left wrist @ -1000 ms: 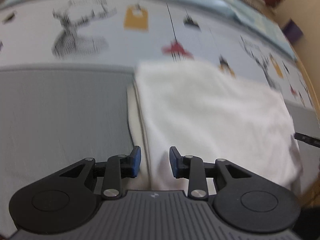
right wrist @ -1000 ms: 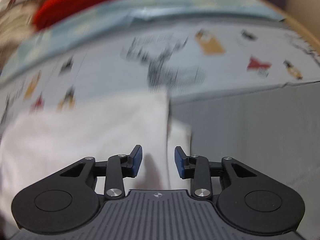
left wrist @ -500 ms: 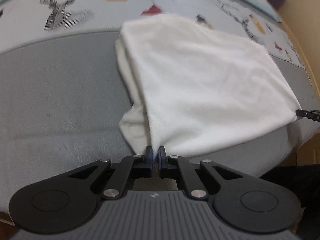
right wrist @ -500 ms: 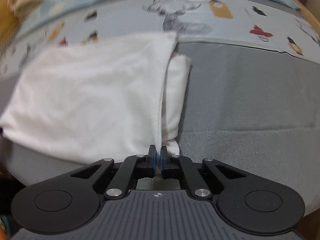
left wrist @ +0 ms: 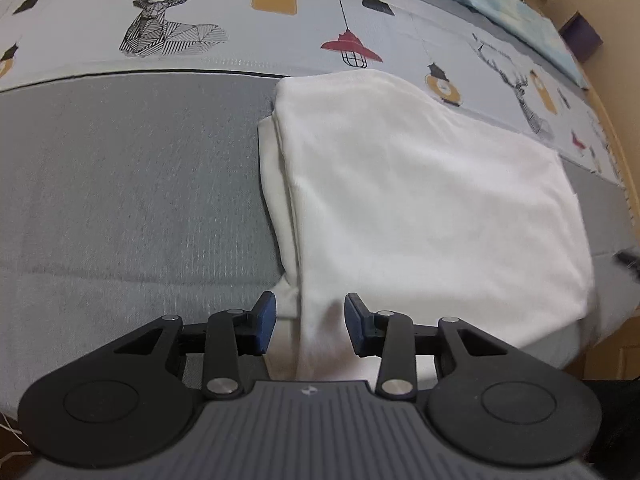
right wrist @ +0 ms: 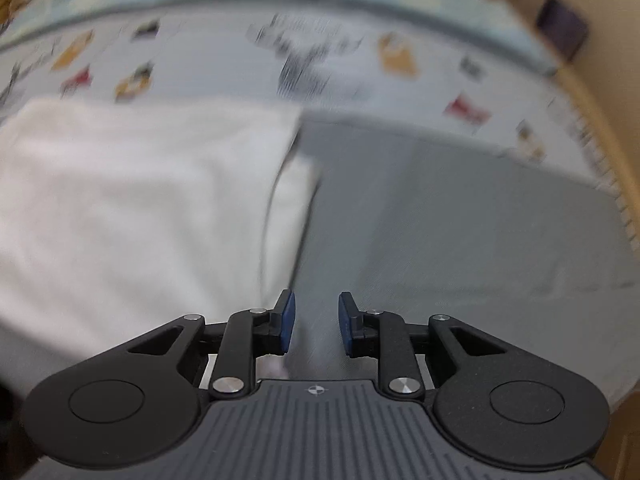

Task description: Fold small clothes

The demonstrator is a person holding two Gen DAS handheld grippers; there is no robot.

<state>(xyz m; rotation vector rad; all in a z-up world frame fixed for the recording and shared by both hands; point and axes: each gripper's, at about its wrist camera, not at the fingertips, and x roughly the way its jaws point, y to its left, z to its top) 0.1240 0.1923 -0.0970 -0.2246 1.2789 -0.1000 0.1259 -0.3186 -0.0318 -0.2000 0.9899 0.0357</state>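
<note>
The folded white cotton garment [left wrist: 420,208] lies on the grey bed cover [left wrist: 132,184]. The left gripper [left wrist: 310,320] is opening over its near corner, gripping nothing. The right gripper [right wrist: 314,322] is opening too, with only grey cover between its jaws.

A bed [left wrist: 120,208] covered by a grey sheet, with a pale printed cover [left wrist: 240,20] of deer and hanging lamps across its far side. A folded white garment [left wrist: 420,208] lies flat on the grey sheet.

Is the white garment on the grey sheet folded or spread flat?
Folded. The white garment lies as a compact rectangle on the grey sheet, with a second layer's edge sticking out from under its left side.
</note>
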